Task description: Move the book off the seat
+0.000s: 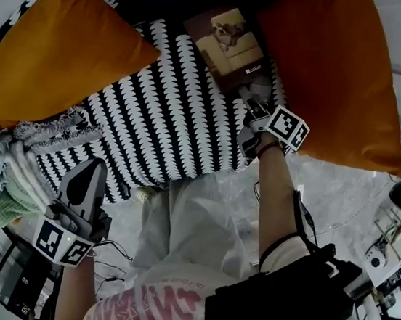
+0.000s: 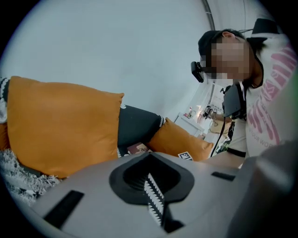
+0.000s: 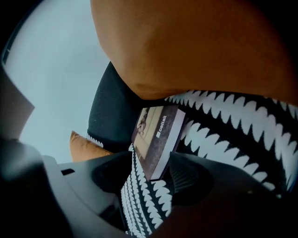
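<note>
Orange cushion, left (image 1: 61,49), sits at ten o'clock in the head view and leans on the seat. Left gripper (image 1: 97,168), at seven o'clock near the seat's front edge, has its claw pressed together on nothing. Black-and-white toothed seat cover (image 1: 155,113) fills the centre. Book (image 1: 234,46), brown with a pale picture on its cover, lies flat on the seat cover at twelve o'clock, just beside the right cushion and not yet moved. Right gripper (image 1: 251,100), at one o'clock, has its claw spread with the book's near corner between the jaws, and the pads do not appear to press. Orange cushion, right (image 1: 328,77), sits at two o'clock. Hazards, as judged:
- A pinch on the corner alone may let the book swing or slip out.
- The lower jaw may catch the fabric and drag it.
- A grip on the top cover only would let the book fall open.
</note>
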`<control>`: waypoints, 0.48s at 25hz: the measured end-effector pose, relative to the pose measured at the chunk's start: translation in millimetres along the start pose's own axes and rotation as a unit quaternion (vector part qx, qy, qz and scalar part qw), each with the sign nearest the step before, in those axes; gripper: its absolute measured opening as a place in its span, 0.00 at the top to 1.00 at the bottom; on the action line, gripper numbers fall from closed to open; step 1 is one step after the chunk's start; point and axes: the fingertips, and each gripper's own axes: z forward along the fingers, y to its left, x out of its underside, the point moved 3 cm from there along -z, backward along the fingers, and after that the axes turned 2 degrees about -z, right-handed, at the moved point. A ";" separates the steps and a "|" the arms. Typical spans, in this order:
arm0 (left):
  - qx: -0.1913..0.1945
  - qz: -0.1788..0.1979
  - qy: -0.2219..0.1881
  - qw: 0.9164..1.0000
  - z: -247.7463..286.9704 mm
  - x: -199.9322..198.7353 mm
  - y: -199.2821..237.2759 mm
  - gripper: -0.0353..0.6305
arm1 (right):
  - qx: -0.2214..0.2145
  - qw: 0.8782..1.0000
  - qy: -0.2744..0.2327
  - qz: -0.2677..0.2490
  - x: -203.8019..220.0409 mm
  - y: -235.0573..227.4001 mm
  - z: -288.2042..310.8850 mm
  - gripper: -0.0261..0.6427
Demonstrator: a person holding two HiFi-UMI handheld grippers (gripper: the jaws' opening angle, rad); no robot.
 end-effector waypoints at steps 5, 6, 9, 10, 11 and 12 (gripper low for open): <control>-0.006 -0.031 0.003 1.000 -9.1 8.7 7.0 0.95 | -0.013 0.998 -0.019 0.058 -11.6 -2.8 11.5 0.53; -0.009 -0.035 0.003 0.999 -11.7 13.0 9.1 0.95 | -0.015 0.997 -0.022 0.073 -12.2 -6.0 14.0 0.50; -0.023 -0.045 -0.009 0.999 -18.5 19.9 19.1 0.95 | -0.038 0.992 -0.031 0.112 -12.3 -12.7 26.6 0.47; -0.028 -0.046 -0.016 0.998 -19.4 19.1 24.5 0.95 | -0.055 0.991 -0.035 0.120 -13.0 -10.9 33.1 0.47; -0.032 -0.051 -0.024 0.998 -19.9 18.4 28.5 0.95 | -0.071 0.989 -0.037 0.124 -14.0 -7.3 37.3 0.47; -0.032 -0.060 -0.028 0.997 -20.6 19.2 29.2 0.95 | -0.080 0.988 -0.038 0.125 -15.2 -3.7 36.3 0.47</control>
